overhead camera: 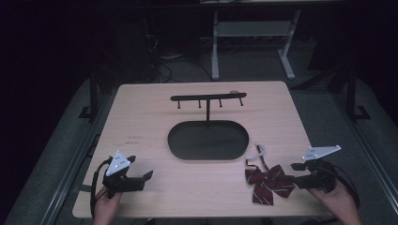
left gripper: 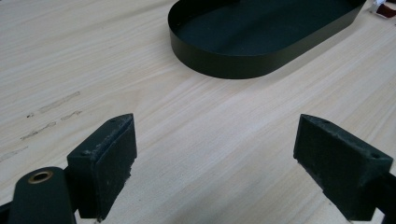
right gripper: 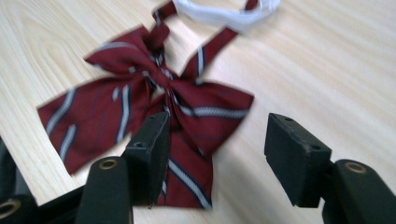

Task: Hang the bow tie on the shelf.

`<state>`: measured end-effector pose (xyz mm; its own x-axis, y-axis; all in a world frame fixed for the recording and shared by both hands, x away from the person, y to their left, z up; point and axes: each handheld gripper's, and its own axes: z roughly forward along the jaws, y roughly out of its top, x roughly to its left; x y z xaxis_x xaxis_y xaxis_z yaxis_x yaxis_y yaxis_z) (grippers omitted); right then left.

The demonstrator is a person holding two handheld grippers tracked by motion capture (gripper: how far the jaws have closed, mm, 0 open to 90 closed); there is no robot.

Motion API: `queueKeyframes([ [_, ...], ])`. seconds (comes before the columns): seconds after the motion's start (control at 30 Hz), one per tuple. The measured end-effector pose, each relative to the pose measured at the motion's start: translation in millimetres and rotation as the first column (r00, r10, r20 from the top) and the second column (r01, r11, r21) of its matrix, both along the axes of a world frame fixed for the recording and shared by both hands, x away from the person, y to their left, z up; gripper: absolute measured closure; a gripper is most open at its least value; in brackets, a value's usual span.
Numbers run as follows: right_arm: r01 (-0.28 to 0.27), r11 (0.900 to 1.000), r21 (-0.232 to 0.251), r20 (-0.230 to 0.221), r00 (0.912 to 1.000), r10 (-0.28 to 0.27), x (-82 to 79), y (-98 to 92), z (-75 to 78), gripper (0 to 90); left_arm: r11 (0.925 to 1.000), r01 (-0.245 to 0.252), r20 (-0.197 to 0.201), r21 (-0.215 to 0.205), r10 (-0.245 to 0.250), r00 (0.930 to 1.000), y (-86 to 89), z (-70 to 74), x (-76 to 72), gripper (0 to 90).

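Note:
A dark red bow tie (overhead camera: 268,183) with pale stripes lies flat near the table's front right, and its white strap (overhead camera: 259,152) curls toward the tray. My right gripper (overhead camera: 291,172) is just right of it and open. In the right gripper view the bow tie (right gripper: 140,102) spreads ahead of the right gripper (right gripper: 217,144); one jaw stands over a lower tail and the other over bare wood. The white strap (right gripper: 224,11) lies beyond. My left gripper (overhead camera: 141,168) rests open at the front left, and the left gripper (left gripper: 215,154) has bare wood between its jaws.
A black oval tray (overhead camera: 209,140) sits mid-table, with a thin post rising from its far side to a hook bar (overhead camera: 208,97). The tray's wall (left gripper: 224,60) is ahead of the left gripper. Table edges lie close behind both hands. A desk frame (overhead camera: 253,33) stands beyond.

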<state>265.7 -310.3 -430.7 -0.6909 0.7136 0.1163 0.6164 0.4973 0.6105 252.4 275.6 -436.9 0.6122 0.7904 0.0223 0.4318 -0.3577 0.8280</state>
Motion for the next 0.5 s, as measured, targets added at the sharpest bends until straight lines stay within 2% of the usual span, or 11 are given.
queueKeyframes([
  [0.07,-0.006,1.0,0.002,0.007,1.0,0.006,1.6,2.0,2.2,41.1,1.0,0.0,-0.001,0.001,0.0,1.0,0.0,-0.1,0.1,13.0],
  [0.13,-0.032,0.999,-0.019,0.026,0.9991,0.032,6.4,9.1,8.3,42.3,0.9999,0.007,-0.004,0.012,-0.007,1.0,0.0,0.2,0.0,13.0],
  [0.23,-0.052,0.998,-0.039,0.034,0.998,0.053,11.8,16.8,13.4,43.8,0.9999,0.009,0.002,0.006,-0.009,1.0,-1.6,0.1,0.3,13.0],
  [0.5,-0.081,0.994,-0.066,0.045,0.9954,0.084,30.1,28.7,17.3,47.3,0.9999,0.012,0.001,0.002,-0.012,0.9999,-2.5,-0.7,0.2,13.0],
])
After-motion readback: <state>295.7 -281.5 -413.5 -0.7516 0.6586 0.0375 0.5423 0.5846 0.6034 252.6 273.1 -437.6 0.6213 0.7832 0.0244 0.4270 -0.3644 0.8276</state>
